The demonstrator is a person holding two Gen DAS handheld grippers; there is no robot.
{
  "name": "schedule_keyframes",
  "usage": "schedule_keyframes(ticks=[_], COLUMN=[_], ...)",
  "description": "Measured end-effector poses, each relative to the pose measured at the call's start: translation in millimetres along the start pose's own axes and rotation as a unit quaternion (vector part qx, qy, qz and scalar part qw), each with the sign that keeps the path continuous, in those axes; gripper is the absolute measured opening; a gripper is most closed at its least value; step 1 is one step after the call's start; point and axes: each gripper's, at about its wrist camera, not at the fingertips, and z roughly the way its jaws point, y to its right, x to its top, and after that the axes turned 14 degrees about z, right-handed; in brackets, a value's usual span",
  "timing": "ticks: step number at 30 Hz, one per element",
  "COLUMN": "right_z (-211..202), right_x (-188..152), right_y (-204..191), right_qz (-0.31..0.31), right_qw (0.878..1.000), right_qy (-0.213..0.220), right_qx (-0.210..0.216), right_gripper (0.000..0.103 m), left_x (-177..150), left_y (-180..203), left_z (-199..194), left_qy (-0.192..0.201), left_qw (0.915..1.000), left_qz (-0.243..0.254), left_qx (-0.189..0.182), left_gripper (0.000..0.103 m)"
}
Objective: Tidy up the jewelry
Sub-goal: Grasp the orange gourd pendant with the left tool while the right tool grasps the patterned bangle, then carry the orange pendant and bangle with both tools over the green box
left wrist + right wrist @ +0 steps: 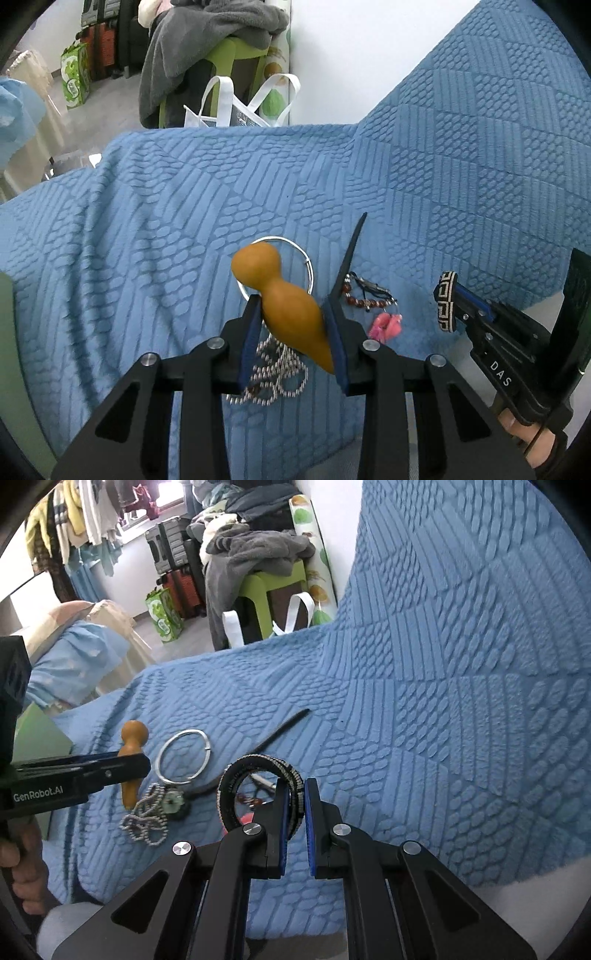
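My left gripper [291, 314] is shut on an orange-brown gourd ornament [280, 299] and holds it above the blue textured cover [147, 221]. It also shows at the left of the right wrist view [127, 760], gourd [133, 734] upright. My right gripper [295, 801] is shut on a black patterned bangle [255, 794]; the bangle also shows in the left wrist view [445, 301]. On the cover lie a silver bangle [184, 755], a silver bead chain [146, 819], a black hair stick [284, 725], a brown bead bracelet [365, 295] and a pink charm [386, 326].
A green-white pendant [173, 801] lies by the chain. The cover rises into a backrest [480, 627] on the right. Beyond the far edge stand a green stool with grey clothes [258, 561], a white tote bag [236, 107] and suitcases [177, 565].
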Motion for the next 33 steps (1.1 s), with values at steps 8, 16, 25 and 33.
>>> schedule_keyframes(ticks=[8,16,25,33], right_z=[-26.5,-48.5,-68.3,-74.7], right_x=[-8.8,-21.0,-35.5,-49.8], right_y=[-19.5,-44.6,-82.3,-108.3], right_qz=[0.002,-0.004,-0.013,-0.021], right_qw=[1.000,1.000,0.999,0.999], right_qy=[0.010,0.018,0.027,0.024], right_qx=[0.008,0.017,0.032,0.035], right_gripper=[0.006,0.006,0.006,0.006], left_x=[-12.2,-25.8,-42.8,-57.6], left_y=[3.3,0.6,-12.7,-27.8], left_z=[-37.1,-76.9,-116.7,-146.5], left_qy=[0.020,0.042,0.065,0.076], left_qw=[0.9998,0.9990,0.9978,0.9970], left_qz=[0.003,0.008,0.006,0.004], left_qx=[-0.001,0.007,0.013,0.014], left_gripper=[0.035,0.035,0.035,0.035])
